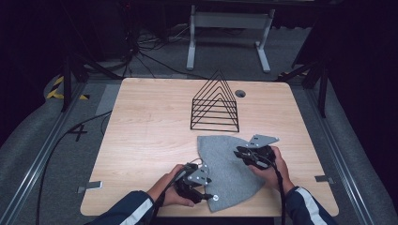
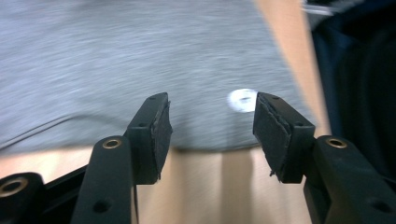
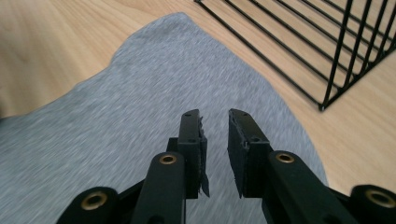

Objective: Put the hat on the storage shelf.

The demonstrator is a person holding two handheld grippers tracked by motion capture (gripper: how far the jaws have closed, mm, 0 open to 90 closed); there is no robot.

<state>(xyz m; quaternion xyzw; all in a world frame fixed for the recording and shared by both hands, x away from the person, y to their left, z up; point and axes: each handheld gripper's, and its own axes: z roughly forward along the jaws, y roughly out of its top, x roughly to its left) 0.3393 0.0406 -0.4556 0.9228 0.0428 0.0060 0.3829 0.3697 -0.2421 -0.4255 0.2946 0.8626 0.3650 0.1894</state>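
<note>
High view: a grey felt cloth (image 1: 228,171), folded into a rough fan shape, lies flat on the near half of the wooden table (image 1: 150,122), its far tip just short of a black wire rack (image 1: 215,104) that stands apart from it. The left gripper (image 1: 210,197) sits low at the cloth's near-left corner, held by a hand whose dark sleeve with a white stripe enters from the bottom edge; the right gripper (image 1: 240,152) hangs over the cloth's right-hand edge, hand behind it, jaws aimed leftward across the fabric. Left gripper view: jaws stand moderately wide, nothing between the pads (image 2: 161,135); the cloth's hem and a small white eyelet (image 2: 242,100) lie just ahead of them, bare table beneath. Right gripper view: jaws narrowly parted, empty, poised above the cloth (image 3: 154,112), with the rack's base wires (image 3: 327,56) off to the upper right. Judgement: the step in hand looks like a release, or a re-grip, between folds, since neither claw holds the fabric. The next move likely calls for each claw to settle on an edge or corner, pinching a single layer cleanly without dragging the fold out of line or nudging the rack.
</note>
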